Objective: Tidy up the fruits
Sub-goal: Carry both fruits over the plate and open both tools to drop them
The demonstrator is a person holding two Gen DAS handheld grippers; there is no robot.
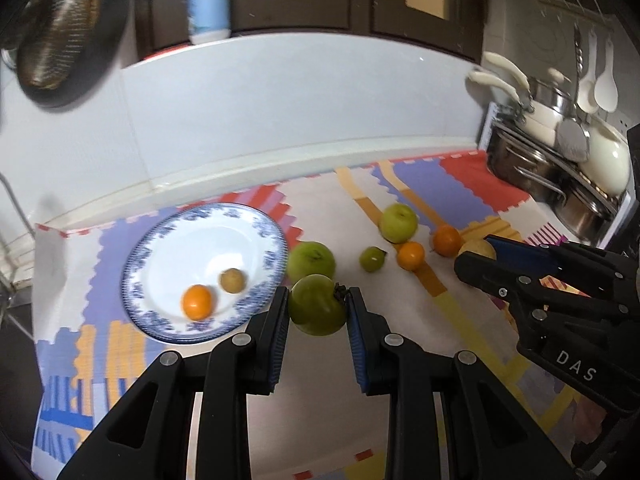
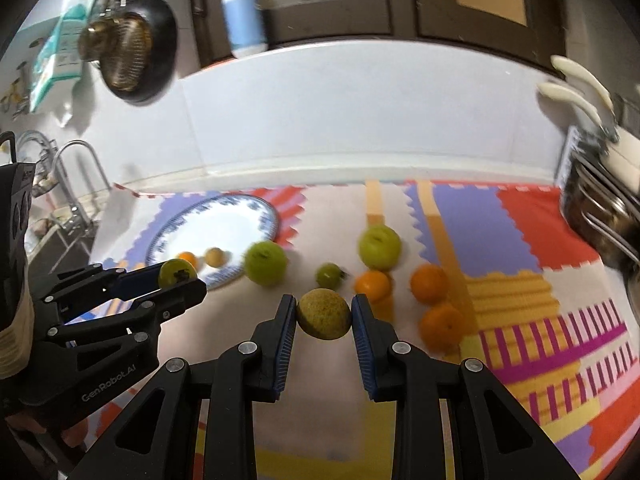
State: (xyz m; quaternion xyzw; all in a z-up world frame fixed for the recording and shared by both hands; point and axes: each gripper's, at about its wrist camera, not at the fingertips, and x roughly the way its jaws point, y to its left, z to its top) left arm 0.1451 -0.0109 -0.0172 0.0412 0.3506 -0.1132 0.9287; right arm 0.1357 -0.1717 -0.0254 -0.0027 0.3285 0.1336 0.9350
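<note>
Left gripper [image 1: 318, 312] fingers are clamping a green fruit [image 1: 317, 305]; right gripper [image 2: 323, 318] fingers are clamping a tan fruit [image 2: 324, 313]. The plate [image 1: 256, 220] is lying upper left of both, nearer the left.

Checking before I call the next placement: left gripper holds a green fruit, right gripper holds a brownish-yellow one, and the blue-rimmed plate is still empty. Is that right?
Not quite: the blue-rimmed plate is not empty. The left wrist view shows a small orange fruit and a small brownish fruit on it. The rest holds: the left gripper holds a green fruit, and the right gripper holds a brownish-yellow fruit.
</note>
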